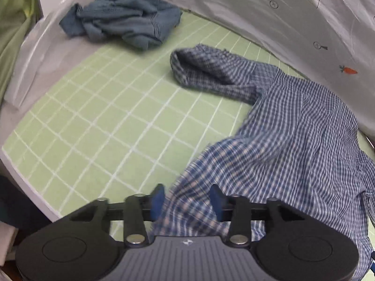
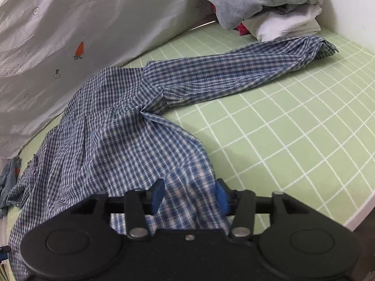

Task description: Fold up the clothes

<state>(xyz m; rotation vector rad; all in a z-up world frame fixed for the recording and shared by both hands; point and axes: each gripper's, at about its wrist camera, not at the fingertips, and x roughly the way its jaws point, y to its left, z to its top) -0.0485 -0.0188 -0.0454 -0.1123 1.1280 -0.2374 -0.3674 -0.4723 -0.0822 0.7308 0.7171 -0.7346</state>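
Note:
A blue-and-white checked shirt (image 1: 293,126) lies spread on the green grid mat (image 1: 105,121), hem toward me. One sleeve (image 1: 211,72) stretches left in the left wrist view; the other sleeve (image 2: 234,75) reaches right in the right wrist view. My left gripper (image 1: 187,200) stands open at the shirt's near left hem corner, with fabric lying between its blue fingers (image 1: 157,199). At the near right hem corner of the shirt (image 2: 121,140), my right gripper (image 2: 190,196) is likewise open, and cloth runs between its fingers (image 2: 221,196).
A crumpled blue-grey garment (image 1: 124,21) sits at the mat's far left corner. A pile of grey and white clothes (image 2: 262,4) rests at the far right. A white printed sheet (image 2: 82,35) rises behind the shirt. The mat's front edge (image 2: 356,217) is close.

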